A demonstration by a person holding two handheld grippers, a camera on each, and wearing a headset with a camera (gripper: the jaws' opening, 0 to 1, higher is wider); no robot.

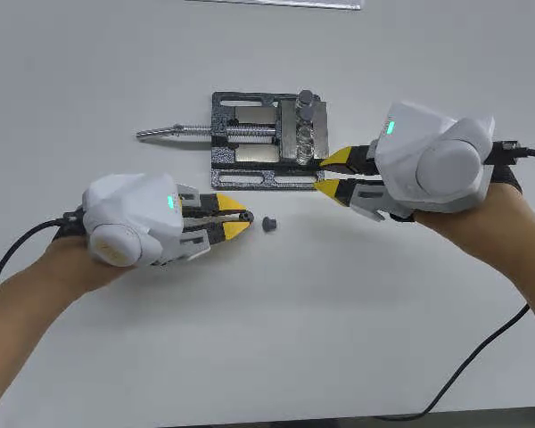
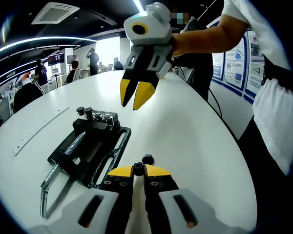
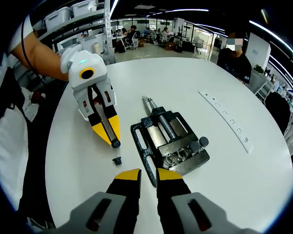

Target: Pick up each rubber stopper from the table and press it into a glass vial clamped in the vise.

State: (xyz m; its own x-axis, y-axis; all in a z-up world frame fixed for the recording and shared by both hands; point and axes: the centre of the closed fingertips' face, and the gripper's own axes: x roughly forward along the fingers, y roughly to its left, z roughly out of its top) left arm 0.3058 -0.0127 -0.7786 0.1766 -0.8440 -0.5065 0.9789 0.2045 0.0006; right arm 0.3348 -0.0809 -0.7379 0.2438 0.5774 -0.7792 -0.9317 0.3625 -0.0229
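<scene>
The left gripper (image 1: 241, 217) is at the lower left of the head view. Its yellow jaws are almost closed and pinch a small black rubber stopper (image 2: 138, 169) at the very tips. You can see that stopper best in the left gripper view, low in the middle.

A second stopper (image 1: 269, 224) lies on the white table (image 1: 250, 339), just to the right of those tips, not touching them. In the right gripper view it sits low and a bit left of the middle.

The black vise (image 1: 250, 143) lies flat on the table in the upper middle of the head view. Its long silver screw (image 1: 174, 132) sticks out to the left. A row of little glass vials (image 1: 305, 143) is squeezed between its blocks on the right side. In the right gripper view, two vials at one end of the row have dark tops, and the others look open.

The right gripper (image 1: 334, 174) is at the right of the head view. Its yellow jaws are apart with nothing between them. The tips are right beside the vise's right edge, near the vials.

A black cable (image 1: 481, 357) trails across the table at the lower right.
</scene>
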